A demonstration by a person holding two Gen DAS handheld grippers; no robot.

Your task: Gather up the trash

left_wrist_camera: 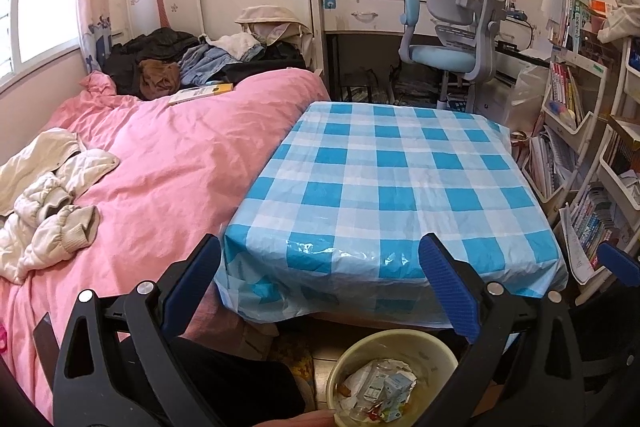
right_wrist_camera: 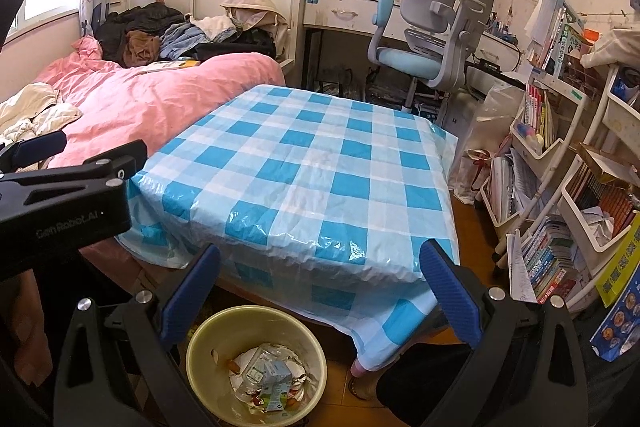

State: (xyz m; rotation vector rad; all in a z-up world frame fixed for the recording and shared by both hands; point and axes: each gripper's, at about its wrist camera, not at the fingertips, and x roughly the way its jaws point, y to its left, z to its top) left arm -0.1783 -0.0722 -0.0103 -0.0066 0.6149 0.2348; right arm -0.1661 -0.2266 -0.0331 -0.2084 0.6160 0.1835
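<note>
We hold both claws spread wide with nothing between their blue pads: the left gripper (left_wrist_camera: 320,283) and the right gripper (right_wrist_camera: 320,287) sit low in their frames, before the table (right_wrist_camera: 304,163) in its blue checked cloth. The trash (right_wrist_camera: 266,381), crumpled wrappers and a small carton, lies inside the yellow-green bin (right_wrist_camera: 200,347) at bottom centre, on the floor below the table's near edge.
</note>
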